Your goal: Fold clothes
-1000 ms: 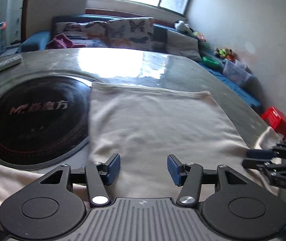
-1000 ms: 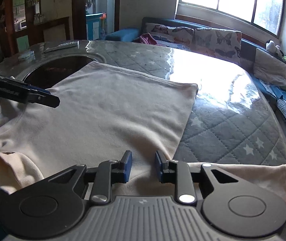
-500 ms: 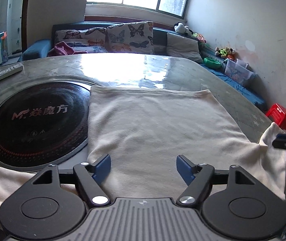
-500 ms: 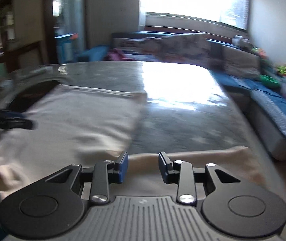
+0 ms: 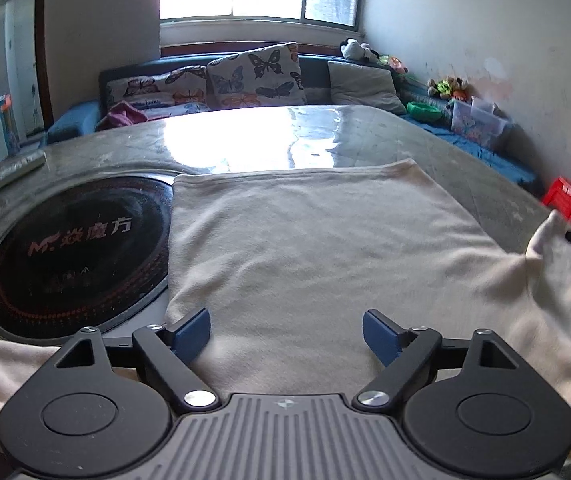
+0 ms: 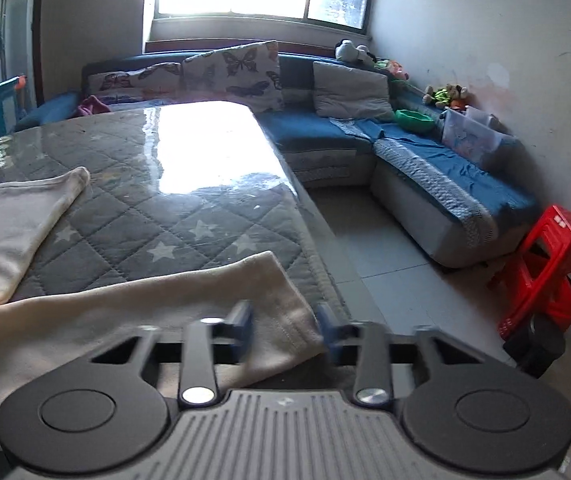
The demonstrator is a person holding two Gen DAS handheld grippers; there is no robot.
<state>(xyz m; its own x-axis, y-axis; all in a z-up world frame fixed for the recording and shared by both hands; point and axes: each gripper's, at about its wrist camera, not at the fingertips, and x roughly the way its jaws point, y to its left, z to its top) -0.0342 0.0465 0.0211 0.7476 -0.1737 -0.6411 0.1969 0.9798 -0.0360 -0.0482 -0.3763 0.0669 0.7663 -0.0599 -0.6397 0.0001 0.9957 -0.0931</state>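
Cream garment lies flat on the counter, its left edge beside the round black cooktop and one sleeve stretched toward the counter's right edge. Left hand-held gripper hovers over the near hem, jaws spreading wider, nothing between them. Right hand-held gripper is closing around the sleeve end (blurred, so contact looks likely but I can't confirm the pads are pressing); a red stool stands on the floor.
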